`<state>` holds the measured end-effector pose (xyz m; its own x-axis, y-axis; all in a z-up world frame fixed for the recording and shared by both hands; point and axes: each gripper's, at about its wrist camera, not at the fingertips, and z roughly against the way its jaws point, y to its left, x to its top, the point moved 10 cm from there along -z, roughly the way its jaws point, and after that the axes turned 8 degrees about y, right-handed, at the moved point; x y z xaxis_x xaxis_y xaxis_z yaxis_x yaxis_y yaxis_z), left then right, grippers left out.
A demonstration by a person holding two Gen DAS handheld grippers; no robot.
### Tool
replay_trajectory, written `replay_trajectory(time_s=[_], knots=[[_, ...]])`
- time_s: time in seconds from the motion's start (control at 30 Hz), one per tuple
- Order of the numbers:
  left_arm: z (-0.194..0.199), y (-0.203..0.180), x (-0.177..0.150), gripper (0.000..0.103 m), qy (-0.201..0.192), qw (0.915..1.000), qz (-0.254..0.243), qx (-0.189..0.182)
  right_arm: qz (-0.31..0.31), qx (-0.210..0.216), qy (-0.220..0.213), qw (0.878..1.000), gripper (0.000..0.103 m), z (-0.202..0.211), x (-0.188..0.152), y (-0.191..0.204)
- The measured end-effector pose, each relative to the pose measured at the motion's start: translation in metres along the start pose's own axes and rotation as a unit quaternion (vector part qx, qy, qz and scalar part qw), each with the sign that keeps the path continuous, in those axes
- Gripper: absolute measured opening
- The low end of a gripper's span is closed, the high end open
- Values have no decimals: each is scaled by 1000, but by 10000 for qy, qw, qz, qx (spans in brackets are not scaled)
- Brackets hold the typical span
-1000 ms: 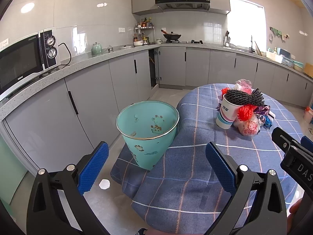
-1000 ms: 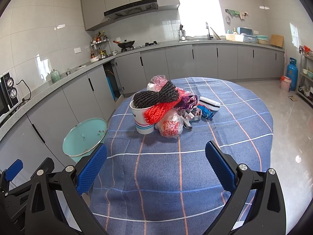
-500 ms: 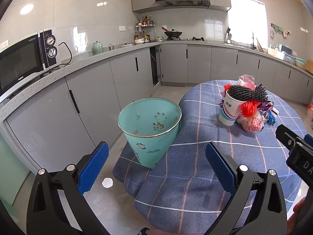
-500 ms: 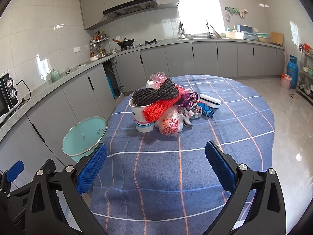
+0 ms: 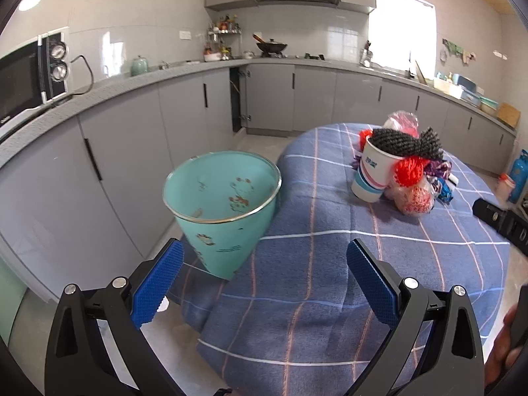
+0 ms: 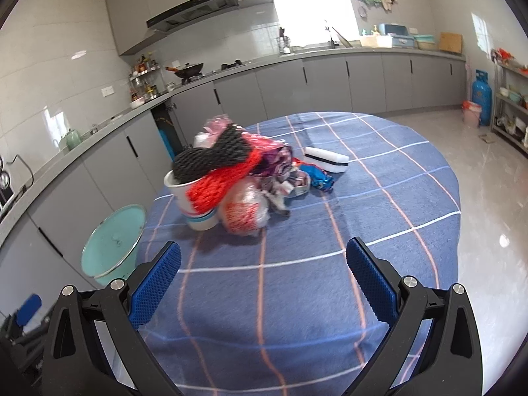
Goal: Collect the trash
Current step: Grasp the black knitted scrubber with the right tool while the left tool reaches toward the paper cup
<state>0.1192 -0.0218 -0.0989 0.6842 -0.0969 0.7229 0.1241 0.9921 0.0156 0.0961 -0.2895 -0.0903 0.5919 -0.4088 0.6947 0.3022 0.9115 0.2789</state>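
A heap of trash sits on the blue checked tablecloth (image 6: 297,290): a white paper cup (image 6: 194,203) stuffed with black foam netting (image 6: 211,156) and red netting (image 6: 217,188), a clear bag with red print (image 6: 246,213), crumpled wrappers (image 6: 280,178) and a white block (image 6: 325,159). The teal waste bin (image 5: 224,211) stands on the floor against the table's left side. My left gripper (image 5: 264,274) is open near the bin and table edge, holding nothing. My right gripper (image 6: 264,274) is open above the table's near part, short of the heap.
Grey cabinets (image 5: 132,151) and a counter run along the left and back walls, with a microwave (image 5: 29,79) on the left. A blue gas cylinder (image 6: 482,97) and a shelf rack (image 6: 511,105) stand at the far right. Pale tiled floor (image 6: 495,217) lies right of the table.
Both grippers have moved forward and tilted; the bin and the trash heap now appear larger and closer. Both stay open and empty.
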Motion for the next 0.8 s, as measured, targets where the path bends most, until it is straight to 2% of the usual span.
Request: replay_trajectory(time_s=[0.13,0.17,0.2,0.27,0.43,0.63,0.77,0.8], knots=[[-23,-5,1,97,184,9998,-19,-109,-51,63,59,9999,97,-17,9,-6],[-27,-5,3,97,183,9998,-38,-115,-39,67,57,10000,93,-20,11,-6],[-30,-6,5,97,154,9998,-60,-117,2,114,65,9999,84,-23,13,-3],[-34,-5,13,97,34,9999,-62,-111,116,203,103,9997,77,-29,18,5],[-43,-8,36,97,-112,9995,-26,-294,155,472,-1,9988,77,-40,47,22],[-61,-34,67,97,-133,9987,-228,-434,-71,720,-167,9972,77,-58,88,28],[-71,-50,84,97,-67,9980,-243,-581,-143,877,57,9960,77,-80,97,33],[-72,-53,86,97,-73,9980,-256,-578,-165,909,110,9957,70,-84,97,33]])
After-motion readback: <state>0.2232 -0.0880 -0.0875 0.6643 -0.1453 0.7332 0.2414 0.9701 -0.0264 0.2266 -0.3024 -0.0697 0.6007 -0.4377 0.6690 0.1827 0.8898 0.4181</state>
